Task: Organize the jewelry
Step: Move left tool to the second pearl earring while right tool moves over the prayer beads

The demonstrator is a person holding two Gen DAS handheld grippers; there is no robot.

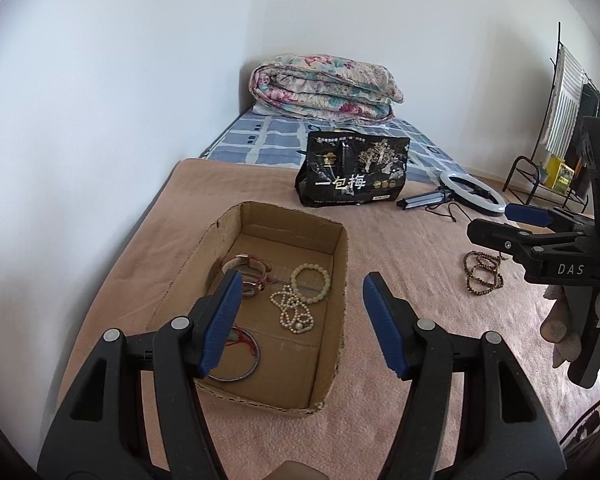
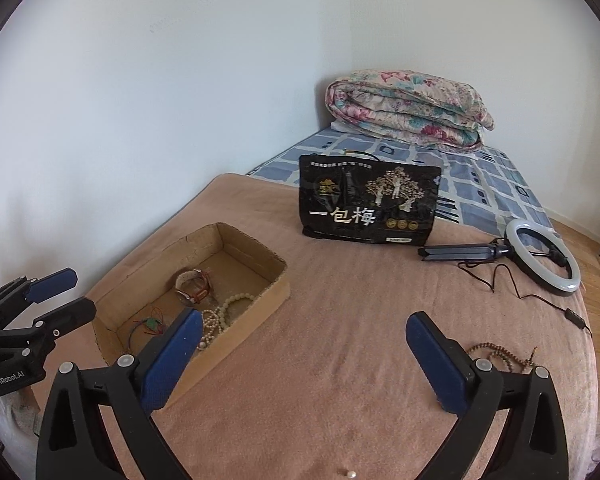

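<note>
Jewelry lay in the cardboard box (image 1: 332, 264) at frame centre: a watch (image 1: 246, 266), a pearl necklace (image 1: 292, 312), a pale bead bracelet (image 1: 311, 282) and a bangle (image 1: 240, 364). Your left gripper (image 1: 300, 320) stood open and empty above it. Your right gripper (image 2: 304, 364) stood wide apart, empty. A brown bead strand (image 1: 483, 274) lay on the pink blanket (image 1: 400, 248) at right.

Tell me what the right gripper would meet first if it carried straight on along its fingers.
Most likely bare pink blanket: the right gripper, jaws wide and empty, aims down between the cardboard box and brown bead string. The black bag lies farther on; depth is uncertain.
</note>
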